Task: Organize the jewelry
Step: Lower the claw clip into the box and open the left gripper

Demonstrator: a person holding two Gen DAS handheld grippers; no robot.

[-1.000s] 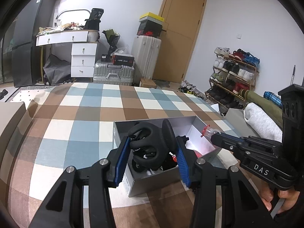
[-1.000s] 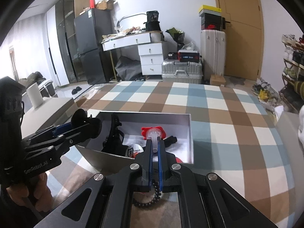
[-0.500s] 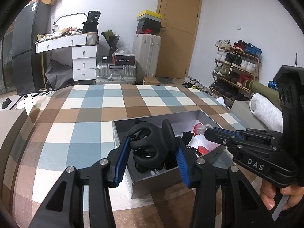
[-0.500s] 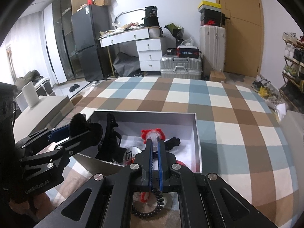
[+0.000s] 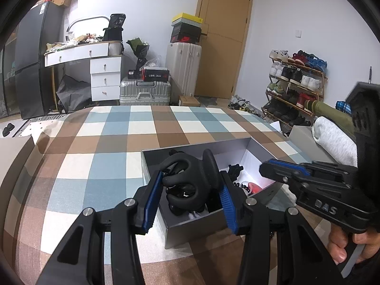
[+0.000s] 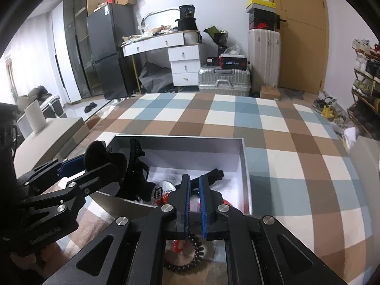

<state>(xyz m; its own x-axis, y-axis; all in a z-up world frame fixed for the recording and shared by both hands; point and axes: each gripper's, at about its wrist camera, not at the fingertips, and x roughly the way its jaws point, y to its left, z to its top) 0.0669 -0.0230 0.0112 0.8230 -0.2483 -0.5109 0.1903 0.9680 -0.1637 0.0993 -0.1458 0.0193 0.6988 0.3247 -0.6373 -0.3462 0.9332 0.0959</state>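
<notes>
Left gripper (image 5: 190,187) jaws clamping black hair claw (image 5: 190,180) above grey box (image 6: 245,166); right gripper (image 6: 194,187) jaws narrowly parted, empty.

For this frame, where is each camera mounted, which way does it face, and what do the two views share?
Left wrist: on the left gripper, facing forward over the grey box; its fingers clamp a black hair claw clip; the person's right hand shows.
Right wrist: on the right gripper, over the same box, fingers nearly closed; a black bead bracelet lies beneath.
Shared: box, checkered cloth, door, suitcases.

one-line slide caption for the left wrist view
Left hand-held gripper holds a black hair claw clip above the open grey box.
</notes>
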